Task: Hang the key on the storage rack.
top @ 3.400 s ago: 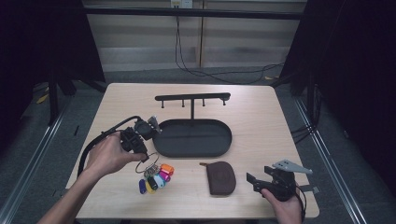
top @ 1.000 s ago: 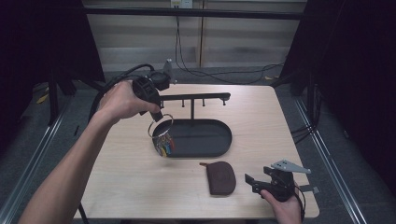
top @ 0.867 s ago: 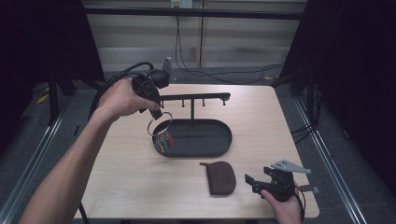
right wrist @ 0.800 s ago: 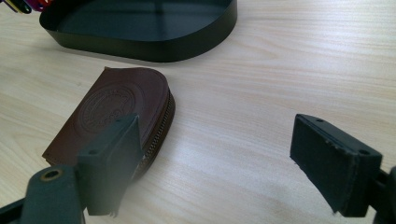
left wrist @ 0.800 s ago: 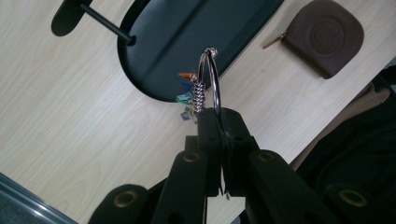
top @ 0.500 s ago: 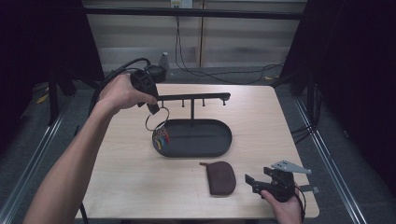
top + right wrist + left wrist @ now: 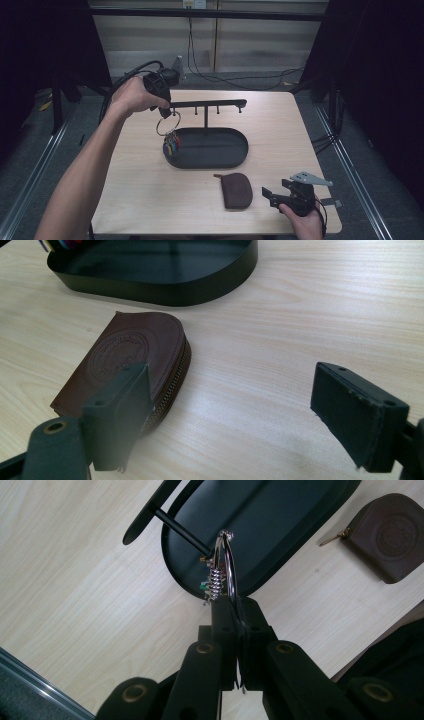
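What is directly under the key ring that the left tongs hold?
The key ring hangs from the shut left tongs at the rack's crossbar. Its coloured keys dangle over the black tray's left rim; whether they touch it can't be told.

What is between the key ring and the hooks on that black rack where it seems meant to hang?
Nothing visible. The left gripper holds the key ring shut in its jaws, right beside the left end of the rack's bar. The ring hangs over the tray's rim, and the nearest hook looks unblocked.
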